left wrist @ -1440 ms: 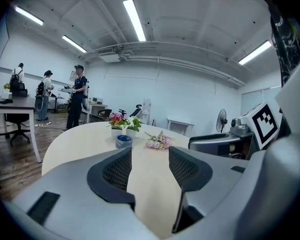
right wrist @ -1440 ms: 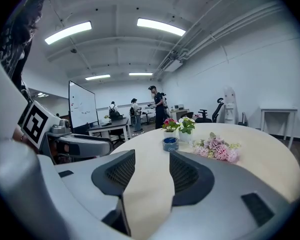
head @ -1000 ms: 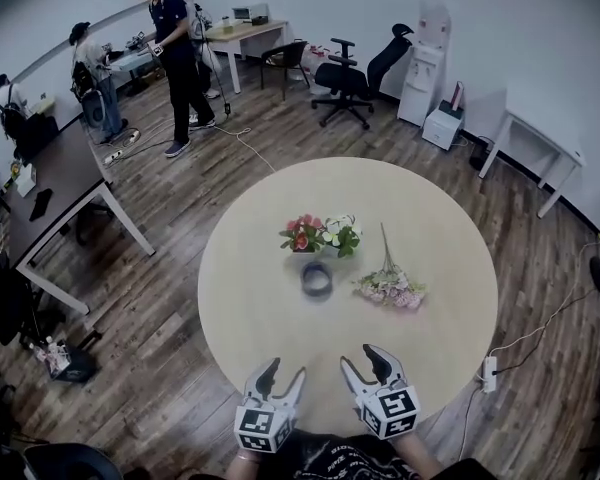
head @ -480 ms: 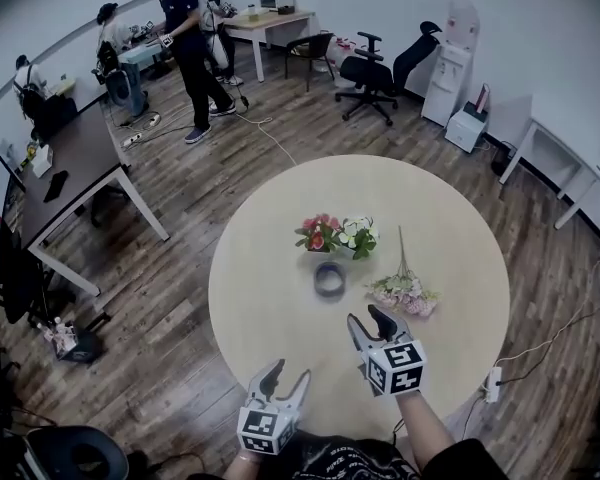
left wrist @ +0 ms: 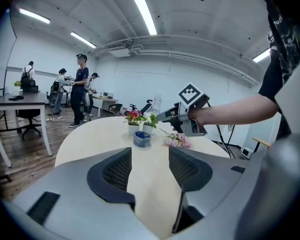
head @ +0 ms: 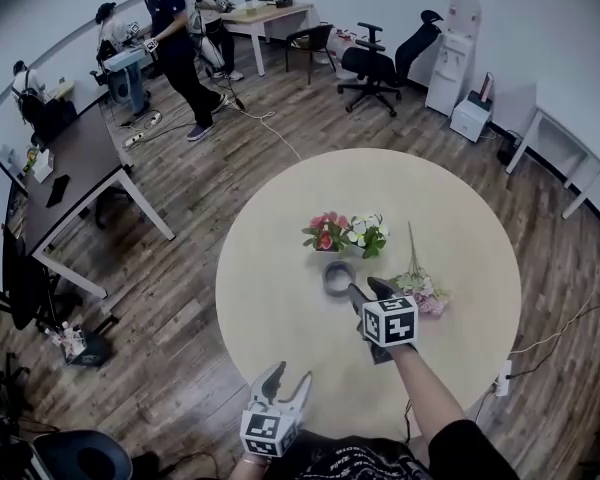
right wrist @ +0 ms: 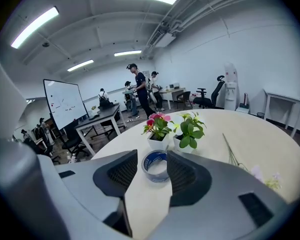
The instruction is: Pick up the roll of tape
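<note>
Head view: right tool (head: pixel 366 288), jaws apart, beside roll of tape (head: pixel 338 276)

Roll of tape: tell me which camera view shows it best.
The right gripper view: the roll of tape sits close and large, its blue print visible. The head view shows it small from above. The left gripper view shows it far off and small.

Left gripper (head: pixel 287 376), jaws wide, empty, well back from tape (head: pixel 338 276); right gripper (head: pixel 366 288) on outstretched arm (head: pixel 425 393), jaws apart, just narrowed, tips beside tape, not gripping.
</note>
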{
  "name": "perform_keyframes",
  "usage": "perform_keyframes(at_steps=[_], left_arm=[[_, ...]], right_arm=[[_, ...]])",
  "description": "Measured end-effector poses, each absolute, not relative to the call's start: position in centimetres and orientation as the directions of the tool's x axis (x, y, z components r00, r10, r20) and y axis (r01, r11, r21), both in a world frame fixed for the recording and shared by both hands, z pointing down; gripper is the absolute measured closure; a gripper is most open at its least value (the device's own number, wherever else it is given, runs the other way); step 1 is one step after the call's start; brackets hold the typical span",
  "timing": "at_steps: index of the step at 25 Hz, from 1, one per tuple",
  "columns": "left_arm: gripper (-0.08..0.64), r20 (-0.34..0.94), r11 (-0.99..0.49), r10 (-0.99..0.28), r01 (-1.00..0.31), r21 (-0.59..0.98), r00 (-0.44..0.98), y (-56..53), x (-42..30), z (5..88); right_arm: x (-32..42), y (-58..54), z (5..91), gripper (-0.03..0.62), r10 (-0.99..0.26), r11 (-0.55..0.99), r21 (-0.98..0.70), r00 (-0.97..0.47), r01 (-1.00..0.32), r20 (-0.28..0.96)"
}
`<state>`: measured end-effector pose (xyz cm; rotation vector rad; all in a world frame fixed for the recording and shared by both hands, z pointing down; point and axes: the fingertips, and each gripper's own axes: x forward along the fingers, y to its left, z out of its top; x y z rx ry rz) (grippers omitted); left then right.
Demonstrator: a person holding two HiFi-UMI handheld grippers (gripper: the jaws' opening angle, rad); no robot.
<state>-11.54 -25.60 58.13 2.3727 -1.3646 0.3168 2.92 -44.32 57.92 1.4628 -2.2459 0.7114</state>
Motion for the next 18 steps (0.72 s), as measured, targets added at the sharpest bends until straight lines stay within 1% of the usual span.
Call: perform_keyframes(at_steps=[2, 4, 9, 12, 18], left_arm=[[0.307, 0.384, -0.445, -0.781, -0.87, 0.212, 0.493, -25.8, -12.0, 58.2], [0.307, 0.395, -0.428, -0.785, -0.878, 0.212, 0.478, -26.0, -12.7, 58.4], [0.307, 0.418, -0.382, -0.796, -0.899, 0.213, 0.437, -26.5, -14.3, 59.0], [0.307, 0.422, -0.35, -0.806, -0.909, 0.226, 0.415, -26.8, -15.0, 59.3], [0.307, 0.435, -0.345, -0.795, -0.905, 0.25, 0.423, -27.1, -14.2, 59.3]], right_arm=[[3.1, -45.5, 59.1, 0.399, -0.722, 0.319, -0.192, -0.369, -0.928, 0.585], [3.3, -46.5, 60.4, 0.384, -0.708, 0.298, -0.183, -0.346, -0.937, 0.615], [3.6, -48.7, 64.1, 0.383, -0.667, 0.261, -0.2, -0.327, -0.944, 0.67], [3.4, -49.6, 65.9, 0.383, -0.641, 0.267, -0.18, -0.313, -0.947, 0.7], [3.9, -50.7, 67.8, 0.37, -0.594, 0.283, -0.113, -0.267, -0.952, 0.759]])
